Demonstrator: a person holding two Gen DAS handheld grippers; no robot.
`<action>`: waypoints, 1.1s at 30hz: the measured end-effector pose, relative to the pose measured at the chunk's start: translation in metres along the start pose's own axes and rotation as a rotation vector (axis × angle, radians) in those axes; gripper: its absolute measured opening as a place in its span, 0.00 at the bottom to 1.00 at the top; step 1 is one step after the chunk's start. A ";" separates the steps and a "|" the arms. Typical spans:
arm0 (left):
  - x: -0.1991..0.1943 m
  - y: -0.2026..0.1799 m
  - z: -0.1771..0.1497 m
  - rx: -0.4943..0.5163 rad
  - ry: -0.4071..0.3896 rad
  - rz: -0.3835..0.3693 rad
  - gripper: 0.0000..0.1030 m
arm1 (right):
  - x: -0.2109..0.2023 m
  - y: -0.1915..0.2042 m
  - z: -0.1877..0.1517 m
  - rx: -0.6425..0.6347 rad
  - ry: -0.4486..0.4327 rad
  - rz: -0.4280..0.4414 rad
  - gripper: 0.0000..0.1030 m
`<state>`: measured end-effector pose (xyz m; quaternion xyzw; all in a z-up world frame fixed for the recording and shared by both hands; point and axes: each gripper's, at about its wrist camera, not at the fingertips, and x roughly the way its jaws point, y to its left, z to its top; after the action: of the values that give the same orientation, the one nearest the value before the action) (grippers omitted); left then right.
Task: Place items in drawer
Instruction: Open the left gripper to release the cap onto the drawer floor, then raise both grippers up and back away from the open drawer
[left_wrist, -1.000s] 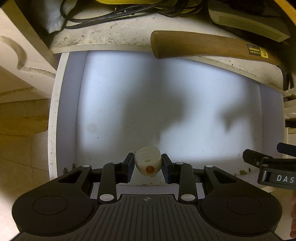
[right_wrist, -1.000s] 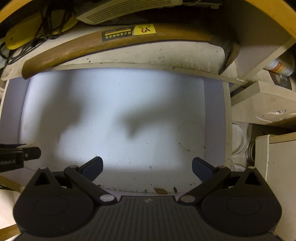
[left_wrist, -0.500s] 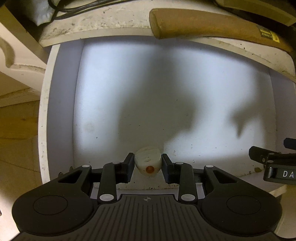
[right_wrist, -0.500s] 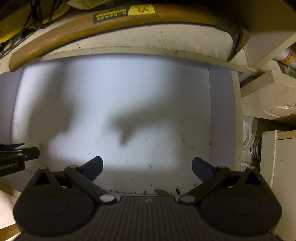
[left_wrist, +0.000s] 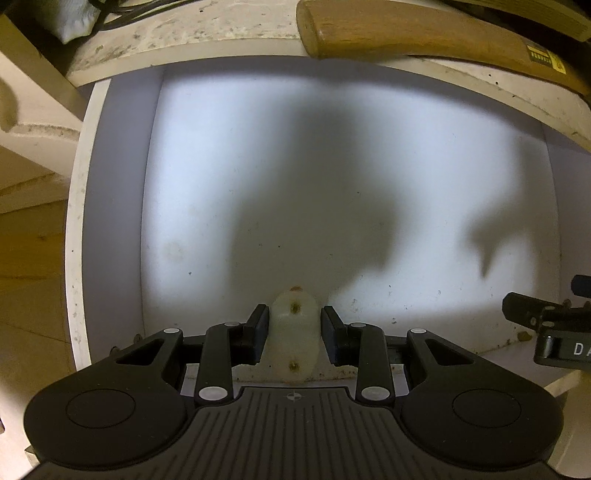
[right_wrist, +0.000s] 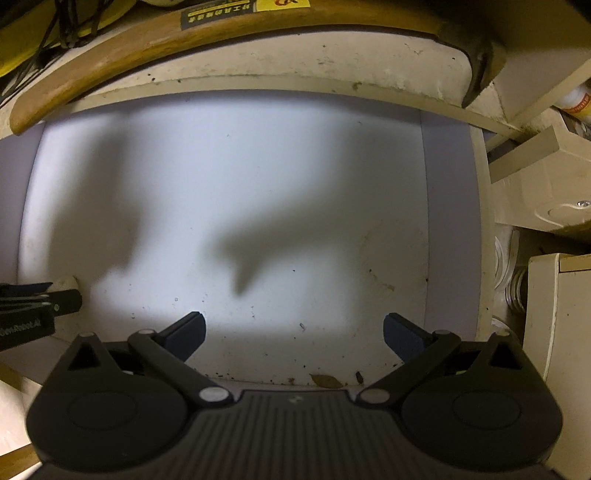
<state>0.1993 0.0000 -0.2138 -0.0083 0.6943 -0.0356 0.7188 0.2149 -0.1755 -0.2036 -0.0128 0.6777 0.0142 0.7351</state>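
The open white drawer (left_wrist: 110, 229) fills both views; its bare floor (right_wrist: 258, 192) is dusty. A small whitish plastic piece with brown dots (left_wrist: 293, 332) lies lengthwise between the fingers of my left gripper (left_wrist: 294, 317), low over the drawer's front edge. There is a small gap on each side of the piece, so the jaws stand slightly apart from it. My right gripper (right_wrist: 294, 325) is wide open and empty over the drawer's front right. The left gripper's tip (right_wrist: 55, 295) shows at the right view's left edge.
A wooden-handled hammer (left_wrist: 424, 33) lies on the dirty shelf behind the drawer; it also shows in the right wrist view (right_wrist: 147, 40). Black cables (left_wrist: 122, 11) sit at back left. Beige boxes (right_wrist: 554, 177) stand right of the drawer. A dry leaf (right_wrist: 327, 380) lies at the front edge.
Both grippers moved forward and lower into the drawer. The left jaws parted slightly and the plastic piece tipped from end-on to lying flat between them.
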 end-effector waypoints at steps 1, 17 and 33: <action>0.000 0.000 0.000 -0.004 0.000 0.000 0.38 | -0.001 0.000 0.000 0.001 0.000 0.001 1.00; -0.011 -0.013 -0.008 -0.014 -0.065 0.022 0.91 | -0.009 0.008 -0.002 0.018 -0.004 0.005 1.00; -0.081 0.004 -0.022 -0.006 -0.177 0.000 0.91 | -0.050 0.003 -0.012 0.007 -0.086 0.032 1.00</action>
<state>0.1749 0.0098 -0.1335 -0.0137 0.6282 -0.0325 0.7772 0.1991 -0.1736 -0.1551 0.0010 0.6458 0.0240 0.7631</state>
